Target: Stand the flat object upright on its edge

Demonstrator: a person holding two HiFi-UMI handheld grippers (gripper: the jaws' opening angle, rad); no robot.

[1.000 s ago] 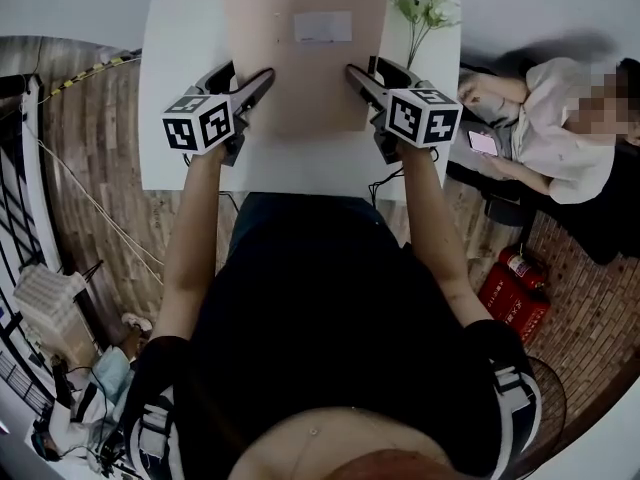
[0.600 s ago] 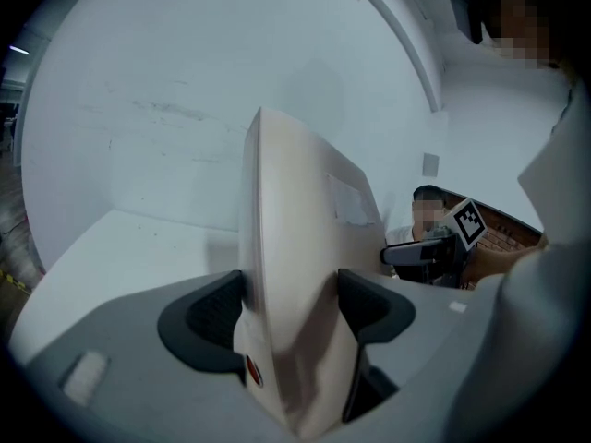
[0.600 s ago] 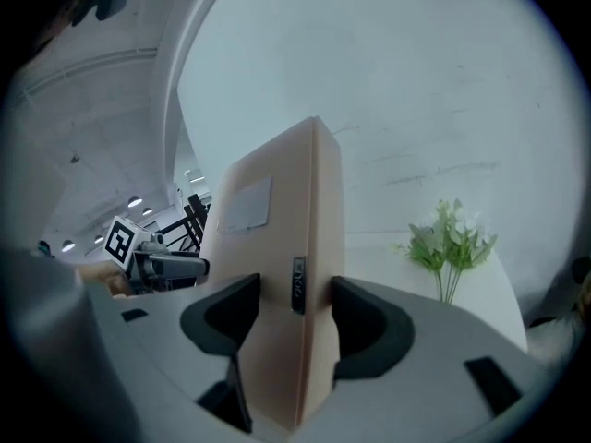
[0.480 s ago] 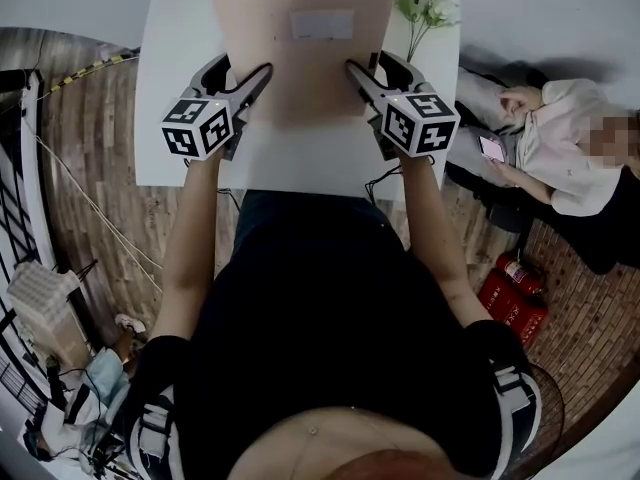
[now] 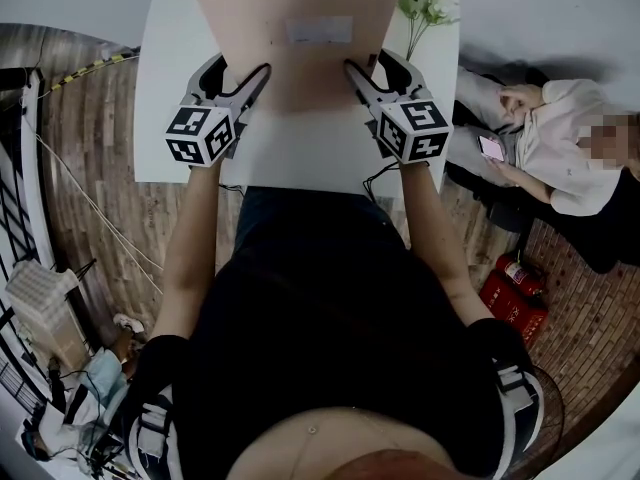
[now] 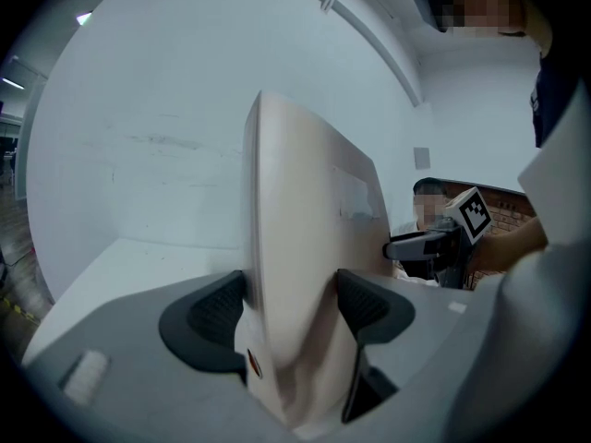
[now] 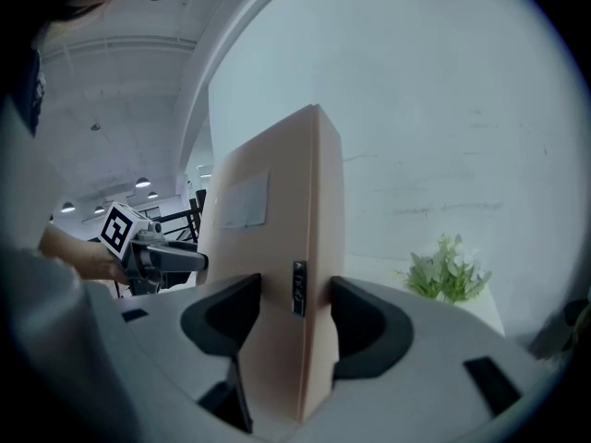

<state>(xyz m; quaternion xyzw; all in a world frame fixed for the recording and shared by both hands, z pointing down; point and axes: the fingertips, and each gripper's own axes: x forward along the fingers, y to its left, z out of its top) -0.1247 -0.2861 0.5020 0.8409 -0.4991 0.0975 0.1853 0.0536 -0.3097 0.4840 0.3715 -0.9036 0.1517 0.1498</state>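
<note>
Flat beige box [image 5: 295, 68] pinched at both side edges.
Smooth matte slab, white label [image 5: 320, 30]; left claw [image 5: 238, 70] and right claw [image 5: 370, 64] each clamp it; contact with tabletop [image 5: 300, 158] unclear.

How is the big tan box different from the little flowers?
The flat tan box is wide and plain, with one pale label; the flowers are small, green and white. The left claw and right claw pinch the box's sides; nothing touches the flowers. The box is tipped up; the flowers sit at the far right corner of the white table. Both are over that table.
</note>
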